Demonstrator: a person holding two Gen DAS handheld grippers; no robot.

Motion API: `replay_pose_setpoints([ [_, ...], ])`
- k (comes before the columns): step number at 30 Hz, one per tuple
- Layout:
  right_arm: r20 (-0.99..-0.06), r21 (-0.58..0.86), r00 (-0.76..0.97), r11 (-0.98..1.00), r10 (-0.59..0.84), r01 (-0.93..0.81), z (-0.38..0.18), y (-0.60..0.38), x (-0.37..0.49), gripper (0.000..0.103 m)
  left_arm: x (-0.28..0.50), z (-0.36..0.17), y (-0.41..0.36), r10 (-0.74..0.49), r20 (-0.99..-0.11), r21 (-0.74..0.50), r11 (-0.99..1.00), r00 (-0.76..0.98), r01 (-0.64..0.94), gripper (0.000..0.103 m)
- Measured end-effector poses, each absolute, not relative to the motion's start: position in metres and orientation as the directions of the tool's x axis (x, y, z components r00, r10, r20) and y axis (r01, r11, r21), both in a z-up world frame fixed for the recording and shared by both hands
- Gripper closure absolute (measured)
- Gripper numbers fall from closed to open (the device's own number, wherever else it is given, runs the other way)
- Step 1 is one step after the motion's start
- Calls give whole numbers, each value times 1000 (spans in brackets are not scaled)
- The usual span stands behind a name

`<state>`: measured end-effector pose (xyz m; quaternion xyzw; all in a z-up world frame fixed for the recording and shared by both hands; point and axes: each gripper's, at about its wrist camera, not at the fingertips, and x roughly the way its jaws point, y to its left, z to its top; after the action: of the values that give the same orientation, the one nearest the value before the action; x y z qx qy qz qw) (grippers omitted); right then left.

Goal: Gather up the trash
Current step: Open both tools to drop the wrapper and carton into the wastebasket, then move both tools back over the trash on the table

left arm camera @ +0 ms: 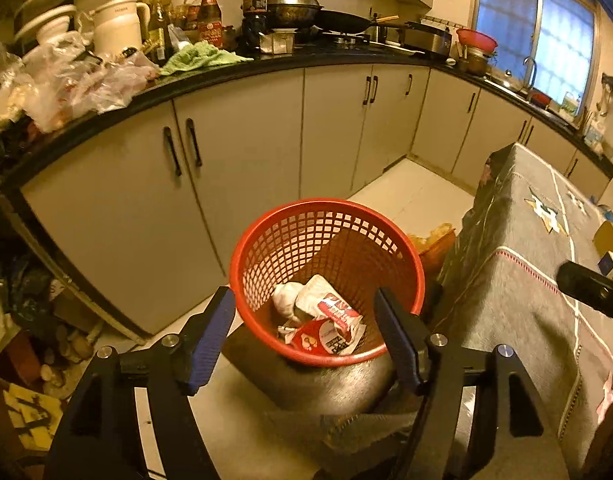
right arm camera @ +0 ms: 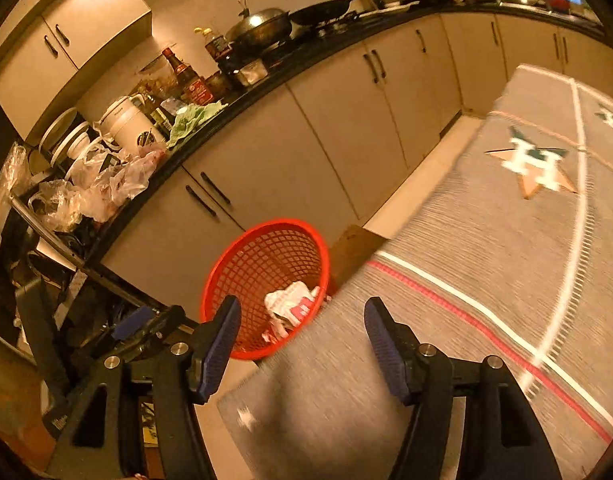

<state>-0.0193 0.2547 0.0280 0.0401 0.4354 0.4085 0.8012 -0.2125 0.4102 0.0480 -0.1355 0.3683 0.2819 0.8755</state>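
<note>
Left claw [left arm camera: 304, 334] above the red mesh basket [left arm camera: 326, 216], jaws spread wide and empty. The basket stands on the floor between the cabinets and the cloth-covered tabletop [left arm camera: 518, 256]; crumpled wrappers [left arm camera: 326, 316] lie at its bottom. Right claw [right arm camera: 302, 340] over the tabletop edge, likewise wide open and holding nothing; that view is motion-blurred. Judged step: between deposits, both claws free. The next move calls for locating a further piece of trash and closing 1 claw on it.
</note>
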Motion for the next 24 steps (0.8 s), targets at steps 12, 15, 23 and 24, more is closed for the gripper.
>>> replay_pose_setpoints([
  [12,-647,385,396,727,652,-568,39,166,-44,28,-216,75,349,457,-670,81,828,585,-555,27],
  [15,-639,389,421,742,644,-545,42,144,-45,28,-215,81,334,458,-659,97,839,597,-536,26],
  [23,-626,376,493,788,604,-488,47,79,-50,26,-202,90,295,417,-659,121,880,625,-460,24],
  [24,-626,373,504,796,595,-476,47,67,-50,26,-200,90,290,406,-663,120,887,629,-446,24],
])
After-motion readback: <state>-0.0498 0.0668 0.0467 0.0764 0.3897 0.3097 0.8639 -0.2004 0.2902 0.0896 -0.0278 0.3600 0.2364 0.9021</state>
